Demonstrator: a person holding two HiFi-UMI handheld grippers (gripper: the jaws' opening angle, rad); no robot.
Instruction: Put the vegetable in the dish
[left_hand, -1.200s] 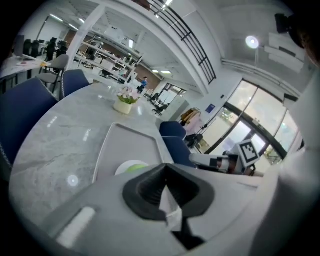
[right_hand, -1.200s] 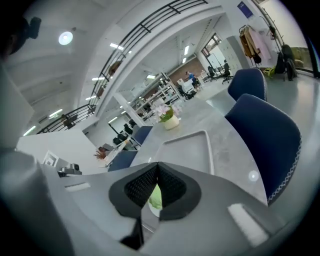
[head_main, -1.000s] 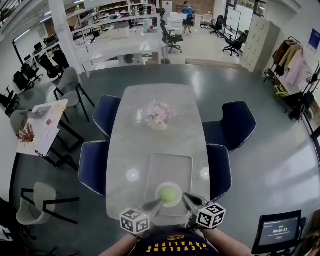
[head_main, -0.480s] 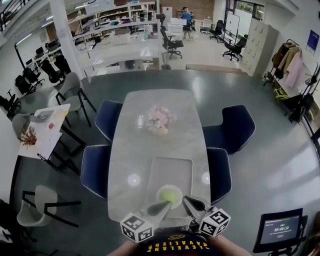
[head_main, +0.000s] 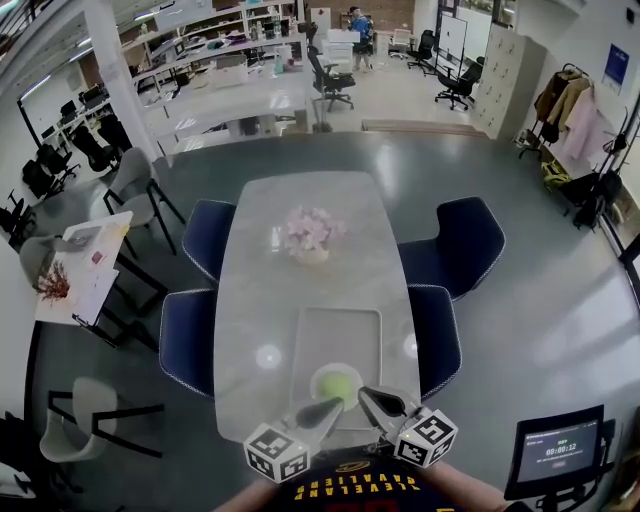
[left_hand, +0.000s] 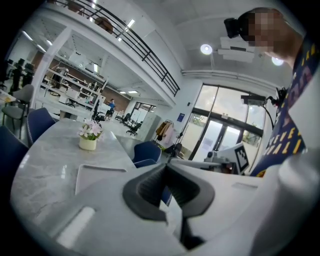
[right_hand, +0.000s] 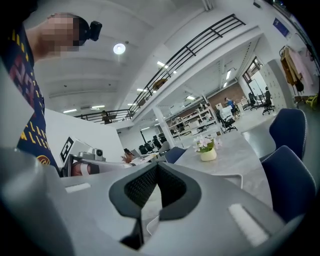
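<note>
Green vegetable (head_main: 337, 385) lying inside the white dish (head_main: 314, 383). Under the dish, a grey tray (head_main: 335, 330). At the dish's near-left rim, left gripper (head_main: 335, 404), jaws pressed together on nothing. Just right of the dish, right gripper (head_main: 364, 393), likewise clenched, empty. Well beyond the dish, 1 flower pot (head_main: 311, 235).

Table (head_main: 250, 300) — glossy, marble-look; tray (head_main: 335, 335) matt plastic; chairs (head_main: 188, 340) blue cloth; left hand-held gripper (left_hand: 167, 162) pads (left_hand: 150, 187) — ribbed, black.
</note>
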